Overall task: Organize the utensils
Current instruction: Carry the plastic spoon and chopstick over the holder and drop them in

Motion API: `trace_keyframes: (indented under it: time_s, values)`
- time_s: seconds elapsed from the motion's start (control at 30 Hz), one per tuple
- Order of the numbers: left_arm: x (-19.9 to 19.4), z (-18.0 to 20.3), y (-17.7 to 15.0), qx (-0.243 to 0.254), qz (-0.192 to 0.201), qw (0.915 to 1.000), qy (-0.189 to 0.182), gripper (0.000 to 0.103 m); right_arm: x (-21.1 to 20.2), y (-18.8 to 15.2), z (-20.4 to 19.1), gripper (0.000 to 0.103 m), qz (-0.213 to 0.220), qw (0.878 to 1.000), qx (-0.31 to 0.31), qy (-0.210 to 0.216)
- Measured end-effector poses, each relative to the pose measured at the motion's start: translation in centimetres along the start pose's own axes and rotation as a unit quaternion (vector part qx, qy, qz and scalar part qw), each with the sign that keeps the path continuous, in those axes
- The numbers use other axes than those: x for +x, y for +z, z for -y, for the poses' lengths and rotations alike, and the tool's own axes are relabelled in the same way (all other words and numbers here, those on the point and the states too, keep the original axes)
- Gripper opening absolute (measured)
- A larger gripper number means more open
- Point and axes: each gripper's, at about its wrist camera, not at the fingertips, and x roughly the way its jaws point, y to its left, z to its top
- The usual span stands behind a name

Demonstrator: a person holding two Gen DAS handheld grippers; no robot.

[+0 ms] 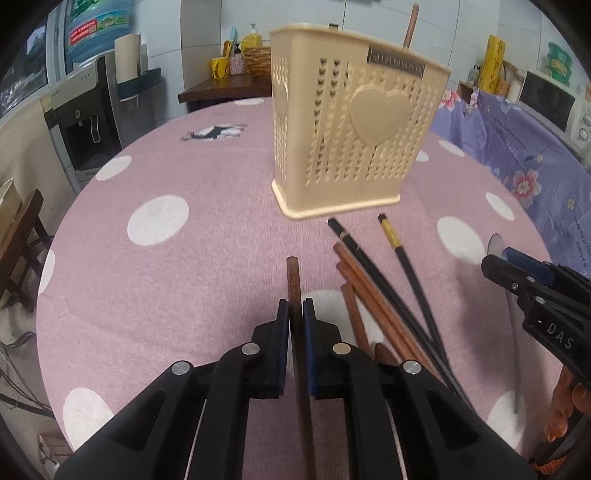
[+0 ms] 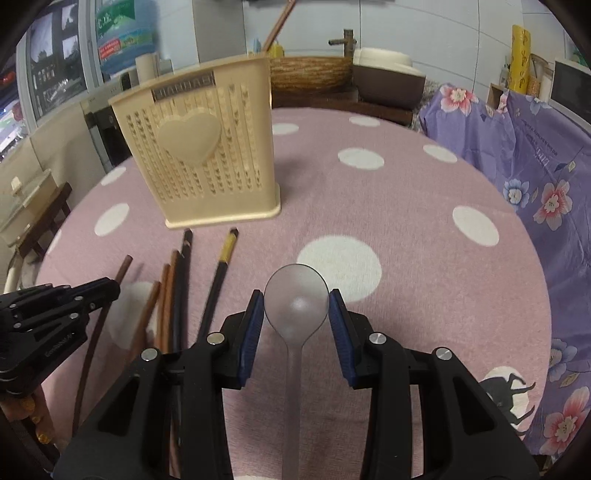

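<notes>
A beige perforated utensil holder [image 1: 347, 125] with a heart on its side stands on the pink dotted table; it also shows in the right wrist view [image 2: 207, 151]. One brown chopstick [image 1: 410, 26] sticks out of its top. My left gripper [image 1: 295, 314] is shut on a dark brown chopstick [image 1: 293, 280] in front of the holder. My right gripper [image 2: 296, 310] is shut on the bowl of a translucent grey spoon [image 2: 296, 299], right of the holder. Several brown and black chopsticks [image 1: 384, 291] lie loose on the cloth between the grippers.
The round table [image 2: 406, 229] wears a pink cloth with white dots. A purple floral cloth [image 2: 546, 177] covers furniture at the right. A wooden counter with a woven basket [image 2: 310, 74] stands behind. A water dispenser [image 1: 88, 122] stands at the left.
</notes>
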Motion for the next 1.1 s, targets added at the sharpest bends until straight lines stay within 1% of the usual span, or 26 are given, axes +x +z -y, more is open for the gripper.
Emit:
trace_keyframes:
  time_s: [0.13, 0.3, 0.43, 0.53, 0.63, 0.77, 1.1]
  values:
    - [-2.8, -0.6, 1.7, -0.008, 0.040, 0.9991, -0.012, 0.008, -2.3, 1.3, 0.3, 0.037, 0.026, 0.999, 0.012, 0.027]
    - [-7.2, -1.4, 3.7, -0.015, 0.098, 0.9948, -0.025, 0.008, -5.8, 3.1, 0.7, 0.037, 0.067, 0.997, 0.016, 0.032]
    - [-9.9, -1.7, 4.8, -0.015, 0.136, 0.9902, -0.028, 0.008, -7.6, 3.9, 0.8, 0.037, 0.077, 0.996, 0.016, 0.041]
    - [-10.4, -1.9, 5.3, -0.018, 0.147, 0.9887, -0.026, 0.008, -7.9, 4.1, 0.9, 0.037, 0.076, 0.996, 0.017, 0.045]
    - [-10.5, -2.4, 5.7, -0.026, 0.145, 0.9882, -0.041, 0.008, -8.1, 4.2, 0.9, 0.037, 0.077, 0.996, 0.018, 0.046]
    - [-11.3, -2.6, 5.8, -0.022, 0.158, 0.9865, -0.037, 0.008, -8.4, 4.2, 0.8, 0.037, 0.078, 0.995, 0.017, 0.056]
    - [-12.1, -3.5, 7.0, -0.023, 0.170, 0.9839, -0.049, 0.008, -8.8, 5.3, 0.6, 0.037, 0.085, 0.994, 0.010, 0.071]
